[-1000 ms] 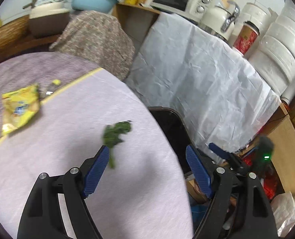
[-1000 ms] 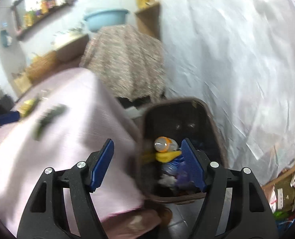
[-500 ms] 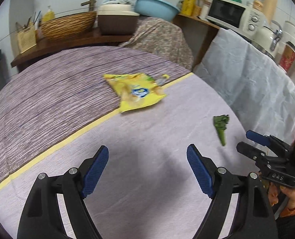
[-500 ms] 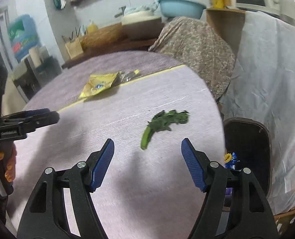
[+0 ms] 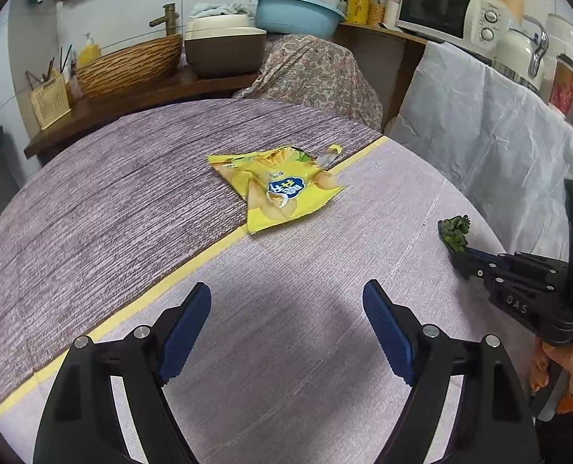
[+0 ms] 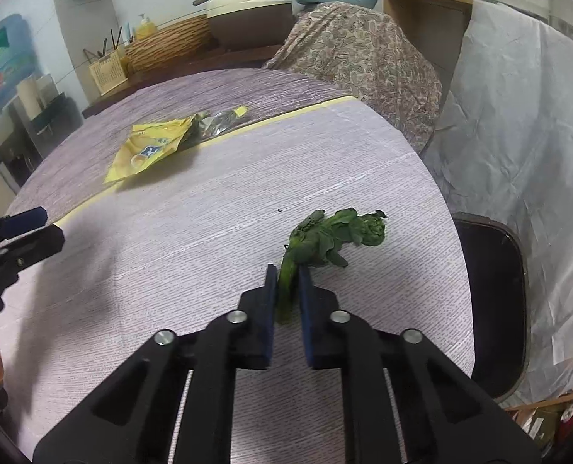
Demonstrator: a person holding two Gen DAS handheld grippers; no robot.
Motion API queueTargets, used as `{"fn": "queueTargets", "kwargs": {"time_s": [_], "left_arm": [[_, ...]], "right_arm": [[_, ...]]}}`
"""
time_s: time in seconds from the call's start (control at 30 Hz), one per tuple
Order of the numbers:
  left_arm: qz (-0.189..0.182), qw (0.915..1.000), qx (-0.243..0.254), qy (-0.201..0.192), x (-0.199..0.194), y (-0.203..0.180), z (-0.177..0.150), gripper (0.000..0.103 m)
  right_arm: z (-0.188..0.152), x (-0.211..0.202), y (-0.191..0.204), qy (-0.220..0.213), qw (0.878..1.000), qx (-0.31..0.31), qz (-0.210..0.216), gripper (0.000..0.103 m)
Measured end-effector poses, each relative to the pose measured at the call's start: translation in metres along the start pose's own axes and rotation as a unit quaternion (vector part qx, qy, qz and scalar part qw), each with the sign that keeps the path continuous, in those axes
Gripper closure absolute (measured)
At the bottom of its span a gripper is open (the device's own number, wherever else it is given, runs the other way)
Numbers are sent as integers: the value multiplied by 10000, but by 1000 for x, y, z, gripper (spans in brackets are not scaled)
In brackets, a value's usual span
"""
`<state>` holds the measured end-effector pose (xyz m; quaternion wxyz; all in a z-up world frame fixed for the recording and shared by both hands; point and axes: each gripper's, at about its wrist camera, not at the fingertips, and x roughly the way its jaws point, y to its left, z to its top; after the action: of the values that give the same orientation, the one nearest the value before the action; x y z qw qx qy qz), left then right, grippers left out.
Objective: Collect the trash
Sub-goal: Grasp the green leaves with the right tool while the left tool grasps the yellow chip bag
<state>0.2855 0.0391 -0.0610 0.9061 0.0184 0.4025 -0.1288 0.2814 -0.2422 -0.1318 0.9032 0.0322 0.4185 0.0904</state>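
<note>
- Trash still on the desk (image 6: 209,232): a wilted green vegetable stalk (image 6: 325,239) near the right edge, and a yellow snack bag (image 5: 282,189) further back, lying across the yellow stripe between the dark and light cloth.
- Right gripper (image 6: 288,274): jaws pressed in on the stem end of the stalk, pinching it. Leafy head sticks out forward past the tips and looks to be resting on the cloth, so I read the stalk as gripped but not yet lifted.
- Left gripper (image 5: 286,309): jaws spread wide, nothing between them, hovering over the light cloth and pointed roughly at the snack bag, well short of it.
- Step in hand, my read: pick-up of the stalk with the right, left staged for the bag.
- Dark bin (image 6: 495,309) sits just off the desk edge on the right, below desk level. Contents can't be seen from here.
- Next move for right: lift clear, swing right over the rim, part the jaws above the bin opening. Short travel.
- Risk: limp, soft stalk held only at one end; the head may droop or tear loose in the swing. Keep it slow and release fully over the opening, not at the rim.
- Next for left: advance to the bag and close on a raised edge or corner. It is flat, crinkled foil, so a grab from straight above would likely slip.
- Small silvery scrap (image 5: 330,154) just beyond the bag, probably its torn-off top; needs its own pick.
</note>
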Motion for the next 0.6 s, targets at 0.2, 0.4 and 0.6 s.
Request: {"fn": "queueTargets", "kwargs": {"time_s": [0.2, 0.4, 0.6], "left_arm": [[242, 9992, 329, -44, 23, -19, 17, 23], [723, 9935, 876, -84, 49, -46, 35, 28], [986, 9909, 917, -18, 67, -51, 48, 46]], "right_arm": [[0, -15, -5, -298, 9995, 58, 46, 95], [-5, -32, -4, -472, 9988, -79, 117, 95], [-12, -44, -1, -586, 9979, -247, 107, 95]]}}
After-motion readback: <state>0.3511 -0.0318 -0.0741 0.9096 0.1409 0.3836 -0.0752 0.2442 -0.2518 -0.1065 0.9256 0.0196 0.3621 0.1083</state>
